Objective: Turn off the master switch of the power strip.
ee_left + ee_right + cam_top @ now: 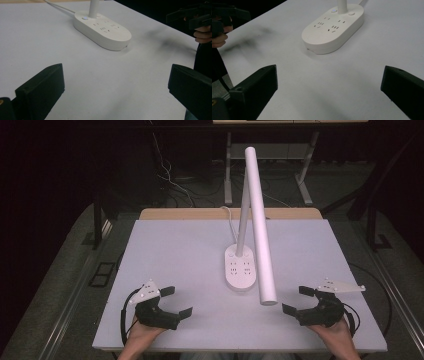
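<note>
A white desk lamp stands mid-table. Its oval base (238, 266) carries sockets and buttons, and its long white light bar (261, 230) slants down toward the front. In the left gripper view the base (103, 29) lies ahead; in the right gripper view the base (333, 26) lies ahead too. My left gripper (176, 301) rests at the front left of the table, jaws wide open and empty. At the front right my right gripper (298, 300) is open as well, with nothing between its jaws. Both point inward toward the lamp base.
The white tabletop (175, 245) ends close in front of both hands. The lamp's cord (227, 215) runs off the far edge. The tip of the light bar (268, 299) hangs just left of the right gripper. Desk legs and cables stand on the floor beyond.
</note>
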